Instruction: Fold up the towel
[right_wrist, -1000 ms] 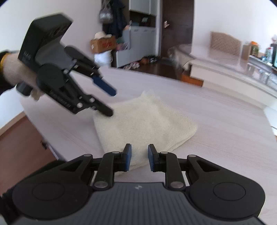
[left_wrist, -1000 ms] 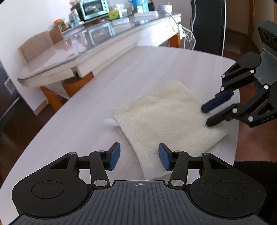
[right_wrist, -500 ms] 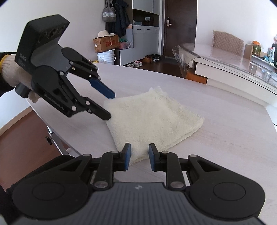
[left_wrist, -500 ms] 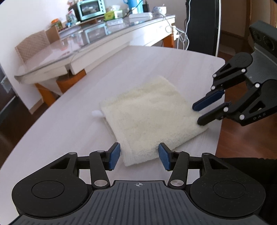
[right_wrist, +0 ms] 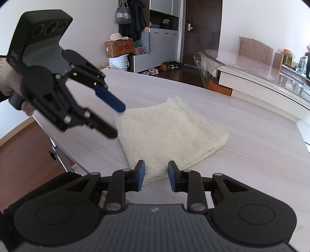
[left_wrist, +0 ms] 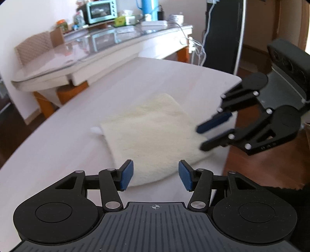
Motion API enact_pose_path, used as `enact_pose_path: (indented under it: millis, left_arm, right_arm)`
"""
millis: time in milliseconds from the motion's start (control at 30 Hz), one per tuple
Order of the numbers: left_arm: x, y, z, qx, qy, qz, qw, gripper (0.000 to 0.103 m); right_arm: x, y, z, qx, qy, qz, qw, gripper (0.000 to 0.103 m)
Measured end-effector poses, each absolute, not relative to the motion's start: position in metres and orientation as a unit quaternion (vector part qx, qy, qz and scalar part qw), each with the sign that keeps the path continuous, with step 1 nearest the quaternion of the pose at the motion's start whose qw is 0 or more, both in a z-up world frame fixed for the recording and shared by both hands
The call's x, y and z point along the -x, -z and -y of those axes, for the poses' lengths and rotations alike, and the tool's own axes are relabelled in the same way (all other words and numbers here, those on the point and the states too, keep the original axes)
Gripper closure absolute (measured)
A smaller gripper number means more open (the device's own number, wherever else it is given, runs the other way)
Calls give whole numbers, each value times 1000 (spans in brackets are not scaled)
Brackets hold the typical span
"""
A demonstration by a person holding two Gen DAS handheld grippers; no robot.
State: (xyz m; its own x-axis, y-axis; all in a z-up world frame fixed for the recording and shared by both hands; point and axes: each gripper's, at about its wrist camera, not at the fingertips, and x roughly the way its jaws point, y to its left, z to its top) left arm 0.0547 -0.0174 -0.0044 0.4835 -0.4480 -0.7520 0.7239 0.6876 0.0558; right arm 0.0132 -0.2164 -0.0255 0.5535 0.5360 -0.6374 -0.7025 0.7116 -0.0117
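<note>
The cream towel [left_wrist: 155, 133] lies folded into a rough square on the pale wood-grain table [left_wrist: 67, 147], close to the table's near edge; this towel serves as the landmark for every position given here. In the left wrist view, your left gripper [left_wrist: 156, 175] hangs just above the towel's near corner, jaws opening, with the corner visible in the gap between the blue pads [left_wrist: 127, 175] but gripped by neither. Your right gripper [left_wrist: 205, 135] enters from the right of the towel in the same view, somewhat blurred, its two fingers pointing at the towel's right edge; its jaws are likewise opening, and no cloth is caught between them. In the right wrist view, that right gripper [right_wrist: 154, 176] stands over another near corner of the towel, the corner showing between the pads without being pinched. There your left gripper [right_wrist: 118, 121] reaches in from the left of the towel, carried by a light-gloved hand [right_wrist: 7, 77], with its fingertips at the towel's left edge; you cannot tell whether the lower finger touches the cloth. A small white tab [left_wrist: 96, 130] projects from under the towel's far left corner. Beyond the towel stands a glass-topped counter [left_wrist: 77, 58] bearing a toaster oven [left_wrist: 99, 11].
</note>
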Motion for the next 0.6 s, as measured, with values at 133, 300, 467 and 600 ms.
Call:
enact_pose_path:
  millis: [133, 300, 467, 600]
  left_arm:
    - [-54, 14, 19, -192, 347, -379, 836, 41]
    - [-55, 15, 22, -202, 345, -378, 835, 39]
    - [-55, 18, 23, -201, 347, -376, 835, 35]
    - [-54, 19, 24, -203, 347, -375, 835, 32]
  right_arm:
    - [-14, 26, 219, 130, -350, -313, 873, 62]
    - [-14, 25, 218, 134, -351, -312, 873, 62]
    - [-15, 23, 217, 141, -351, -312, 872, 60]
    - [-15, 19, 218, 137, -350, -307, 874, 60]
